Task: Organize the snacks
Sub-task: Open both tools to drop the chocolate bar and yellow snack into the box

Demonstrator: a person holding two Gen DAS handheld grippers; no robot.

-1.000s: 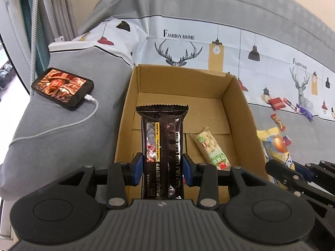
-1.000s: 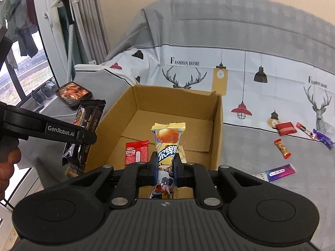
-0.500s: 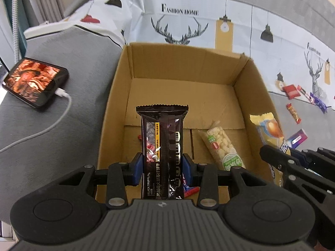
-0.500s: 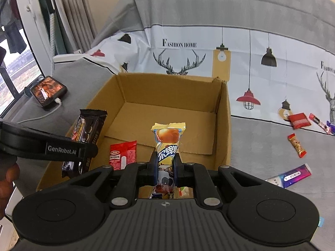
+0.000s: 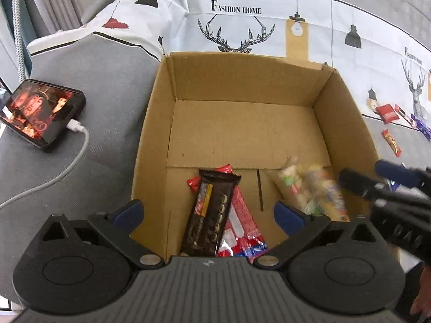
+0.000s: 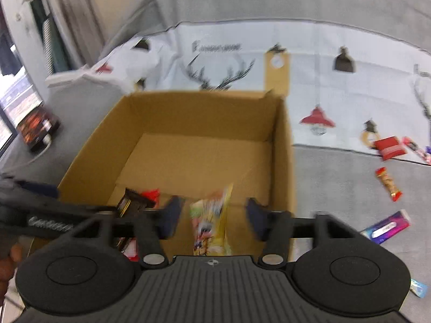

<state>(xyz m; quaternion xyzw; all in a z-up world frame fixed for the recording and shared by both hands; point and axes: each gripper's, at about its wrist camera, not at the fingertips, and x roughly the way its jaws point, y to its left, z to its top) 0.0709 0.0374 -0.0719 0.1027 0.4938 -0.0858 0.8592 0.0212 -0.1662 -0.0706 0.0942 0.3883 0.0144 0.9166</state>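
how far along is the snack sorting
Partway. Both grippers are opening over the cardboard box: the dark bar lies inside on a red packet, and the yellow packet is dropping free. Left: loose snacks on the cloth, like the red square packet and purple bar.

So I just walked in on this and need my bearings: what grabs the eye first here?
The open cardboard box fills the middle, with a dark chocolate bar lying on a red packet at its near edge. The left gripper and right gripper are opening above it, and a yellow snack pack sits blurred between the right one's spread fingers.
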